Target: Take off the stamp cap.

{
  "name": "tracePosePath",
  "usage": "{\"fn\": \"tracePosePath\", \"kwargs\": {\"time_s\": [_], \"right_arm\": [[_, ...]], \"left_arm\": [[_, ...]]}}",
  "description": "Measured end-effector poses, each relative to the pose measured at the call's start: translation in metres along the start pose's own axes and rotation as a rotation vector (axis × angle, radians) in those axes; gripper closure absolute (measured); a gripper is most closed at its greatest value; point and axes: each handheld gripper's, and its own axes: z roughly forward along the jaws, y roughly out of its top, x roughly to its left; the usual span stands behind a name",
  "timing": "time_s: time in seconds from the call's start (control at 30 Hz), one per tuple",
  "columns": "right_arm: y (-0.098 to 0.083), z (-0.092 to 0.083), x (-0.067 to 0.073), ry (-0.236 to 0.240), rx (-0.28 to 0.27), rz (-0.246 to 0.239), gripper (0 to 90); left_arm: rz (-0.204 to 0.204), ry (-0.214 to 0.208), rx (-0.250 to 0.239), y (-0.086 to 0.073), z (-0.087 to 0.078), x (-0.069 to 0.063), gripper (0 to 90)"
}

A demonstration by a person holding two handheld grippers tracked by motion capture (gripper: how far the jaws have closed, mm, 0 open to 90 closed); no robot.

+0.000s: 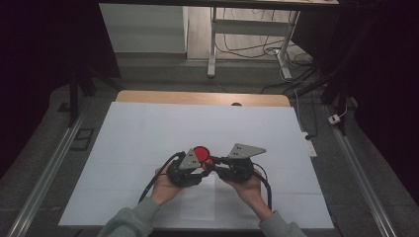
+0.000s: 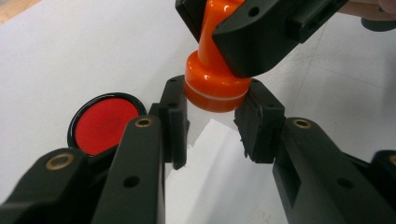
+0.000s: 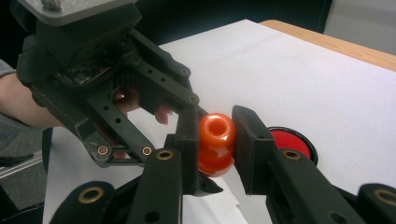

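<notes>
- High view: two hand-held claws meet tip to tip just on the person's side of the red ink pad (image 1: 201,152), which lies on the white sheet (image 1: 148,138) covering the desk (image 1: 148,97).
- Orange stamp (image 2: 215,77): knobbed handle and wide round base with a pale ring near its foot. It is held off the sheet, just beside the ink pad and not touching it.
- Right claw (image 3: 215,140): clamped on the stamp's handle, one pad on each side of the knob. In the left gripper view it enters from the top, with the stamp's base pointing towards the left claw.
- Left claw (image 2: 212,122): jaws drawn in on the stamp's wide base or on a clear cap over its foot; which of the two cannot be told. The pads sit at opposite sides of the base, touching or very nearly so.
- Ink pad, left gripper view (image 2: 103,122): open, red face up in a black rim, to the left of the left claw and clear of both claws.
- Step in hand, as judged: parting the stamp's foot from its body, or passing the stamp across.
- Handling note: keep the right claw firm and still on the handle. Pull the left claw straight along the stamp's axis, without twisting sideways. Stay clear of the ink pad, so that nothing smears.
</notes>
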Motion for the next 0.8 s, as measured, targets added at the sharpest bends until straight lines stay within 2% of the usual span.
{"fn": "tracePosePath", "kwargs": {"time_s": [0.3,0.8], "right_arm": [[-0.0004,0.0005,0.0007,-0.001,-0.003,0.001,72.1],[-0.001,0.0021,0.0042,-0.025,0.0,-0.03,72.3]], "left_arm": [[0.005,0.002,0.003,-0.0006,-0.0003,-0.0003,65.6],[0.003,0.009,0.011,-0.0023,0.0013,-0.0007,65.8]]}}
